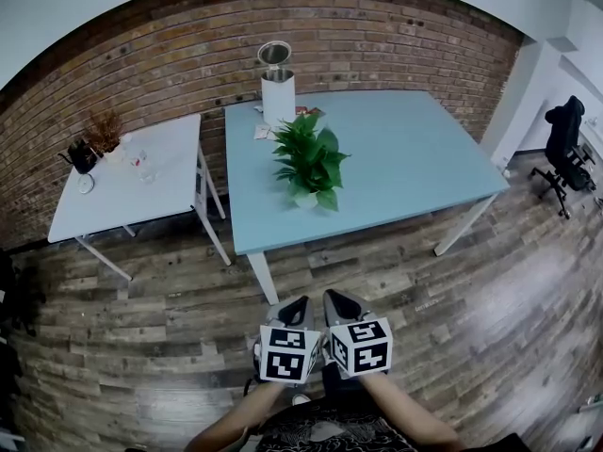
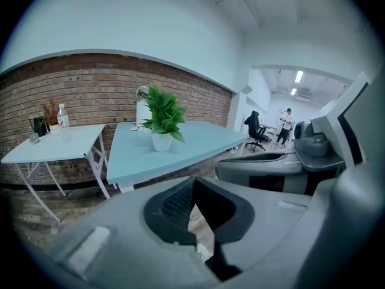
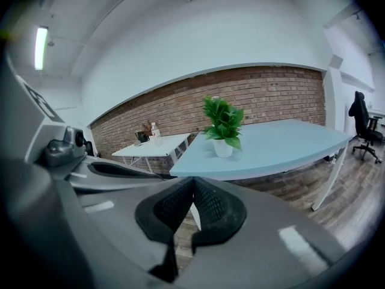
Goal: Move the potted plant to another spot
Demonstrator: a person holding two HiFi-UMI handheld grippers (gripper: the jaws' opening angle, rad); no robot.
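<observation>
While the potted plant stands upright on the light-blue table, long axis vertical and leaves pointing up, near its left edge, the left tool and right tool hover over the wooden floor, jaws pressed together, pinching nothing.

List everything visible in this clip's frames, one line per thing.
potted plant: 1, green in white pot, on blue table
blue table: 1, light blue, against brick wall
canister: 1, white, metal top, behind the plant
white table: 1, white, left of blue table
dried plant: 1, brown, on white table
bottle: 1, clear, on white table
office chair: 1, black, far right
brick wall: 1, red-brown, behind both tables
floor: 1, wood planks, underfoot
person: 1, small and distant, beyond the chair
left hand-held gripper: 1, grey, shut and empty, over floor
right hand-held gripper: 1, grey, shut and empty, beside the left
</observation>
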